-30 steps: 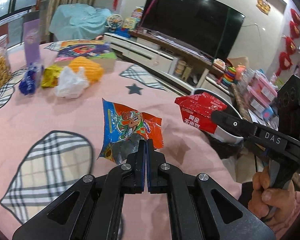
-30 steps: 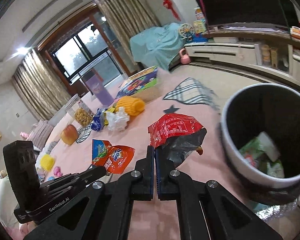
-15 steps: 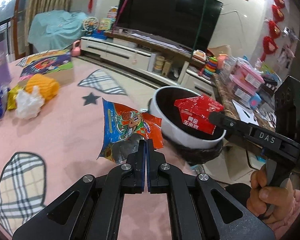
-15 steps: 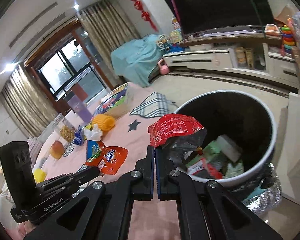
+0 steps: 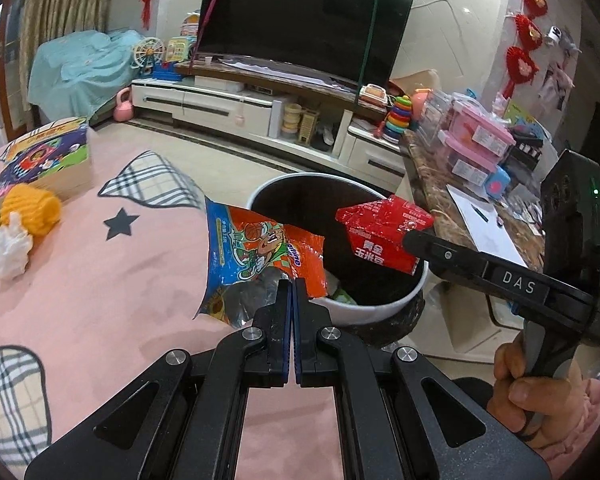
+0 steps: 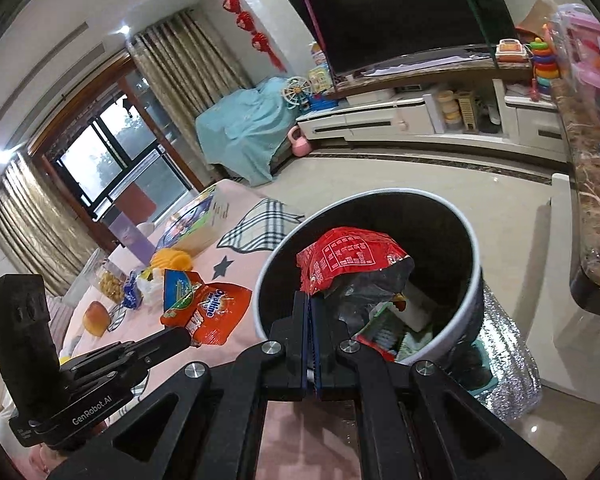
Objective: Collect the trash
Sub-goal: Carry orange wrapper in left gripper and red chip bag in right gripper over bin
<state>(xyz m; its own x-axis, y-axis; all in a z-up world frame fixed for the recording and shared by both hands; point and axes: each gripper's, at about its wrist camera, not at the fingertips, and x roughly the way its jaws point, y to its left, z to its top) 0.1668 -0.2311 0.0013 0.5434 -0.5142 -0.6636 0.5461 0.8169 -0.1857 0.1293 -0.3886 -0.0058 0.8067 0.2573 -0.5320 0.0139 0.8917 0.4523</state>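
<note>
The red wrapper (image 6: 350, 258) is hanging over the open mouth of the trash bin (image 6: 474, 292), and my right claw (image 6: 310, 312) is pinching it tight by its lower edge. My left claw (image 5: 291, 292) is clamping the orange and blue snack bag (image 5: 260, 256), just before the bin rim, above the pink tablecloth (image 5: 100, 280). More trash is lying inside the bin, under the right claw
</note>
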